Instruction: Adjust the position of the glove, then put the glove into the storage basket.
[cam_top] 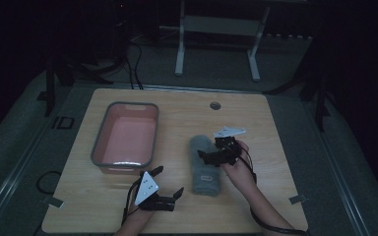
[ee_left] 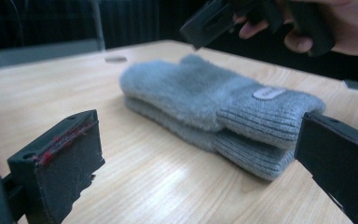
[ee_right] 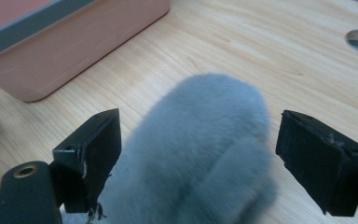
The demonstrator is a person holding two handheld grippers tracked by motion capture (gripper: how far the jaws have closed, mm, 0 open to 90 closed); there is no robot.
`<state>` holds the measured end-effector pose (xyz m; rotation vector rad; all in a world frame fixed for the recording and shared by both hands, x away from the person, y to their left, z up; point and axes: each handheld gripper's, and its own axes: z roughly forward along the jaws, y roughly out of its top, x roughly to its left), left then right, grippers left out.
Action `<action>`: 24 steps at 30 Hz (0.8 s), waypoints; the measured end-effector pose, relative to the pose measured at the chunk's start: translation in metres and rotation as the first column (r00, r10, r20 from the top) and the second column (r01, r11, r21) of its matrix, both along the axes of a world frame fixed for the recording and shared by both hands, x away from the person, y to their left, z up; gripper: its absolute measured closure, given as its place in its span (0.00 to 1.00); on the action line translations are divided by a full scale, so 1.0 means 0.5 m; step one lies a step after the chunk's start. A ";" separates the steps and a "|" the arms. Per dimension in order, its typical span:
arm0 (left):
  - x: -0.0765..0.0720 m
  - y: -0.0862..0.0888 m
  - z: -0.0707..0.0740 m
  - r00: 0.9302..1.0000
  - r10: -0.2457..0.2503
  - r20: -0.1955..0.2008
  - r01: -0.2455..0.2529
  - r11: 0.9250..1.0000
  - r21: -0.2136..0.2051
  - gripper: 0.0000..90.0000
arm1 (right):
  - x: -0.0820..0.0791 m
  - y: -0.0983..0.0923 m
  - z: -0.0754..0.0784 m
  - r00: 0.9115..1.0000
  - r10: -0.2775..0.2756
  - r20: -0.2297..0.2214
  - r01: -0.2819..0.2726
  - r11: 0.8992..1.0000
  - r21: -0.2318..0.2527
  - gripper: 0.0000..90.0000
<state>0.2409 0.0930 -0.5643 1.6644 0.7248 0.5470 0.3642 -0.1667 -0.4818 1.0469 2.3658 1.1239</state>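
Note:
A pair of fuzzy grey mittens (cam_top: pixel 205 166) lies stacked on the wooden table, cuffs toward the person, with a small white label on the top cuff (ee_left: pixel 268 93). Above their fingertip end hovers my right gripper (cam_top: pixel 207 151), open. In the right gripper view its two jaws stand on either side of the mittens (ee_right: pixel 200 154), the pads not pressing on them. My left gripper (cam_top: pixel 168 181) rests low near the table's front edge, left of the mittens (ee_left: pixel 205 100). It is open with nothing between its jaws.
A pink tub with a grey rim (cam_top: pixel 98 142) stands left of the mittens; its pink wall (ee_right: pixel 65 51) fills the upper left corner of the right gripper view. A round cable hole (cam_top: pixel 215 105) sits near the table's far edge. A white frame (cam_top: pixel 179 44) stands beyond the table.

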 end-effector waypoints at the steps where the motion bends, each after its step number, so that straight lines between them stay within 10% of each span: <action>1: 0.001 -0.004 0.006 1.000 0.002 -0.002 -0.002 1.000 0.001 0.01 | -0.003 -0.010 -0.001 1.000 0.003 0.007 -0.003 1.000 0.020 0.16; 7: 0.031 -0.036 0.057 0.994 -0.061 -0.095 0.060 0.998 -0.011 0.01 | -0.027 -0.071 -0.032 0.995 0.022 0.102 -0.027 0.998 0.054 0.16; 14: 0.086 -0.089 0.084 0.978 -0.078 -0.193 0.090 0.994 0.056 0.01 | -0.051 -0.103 -0.059 1.000 -0.003 -0.011 0.004 0.996 0.088 0.11; 18: 0.128 -0.099 0.082 0.966 -0.052 -0.253 0.061 0.998 0.027 0.06 | -0.047 -0.100 -0.067 0.998 0.001 -0.068 0.008 0.991 0.132 0.12; 24: 0.168 -0.119 0.074 0.939 -0.023 -0.343 0.061 0.993 0.101 0.18 | -0.037 -0.088 -0.091 0.992 -0.065 -0.108 0.085 0.978 0.191 0.45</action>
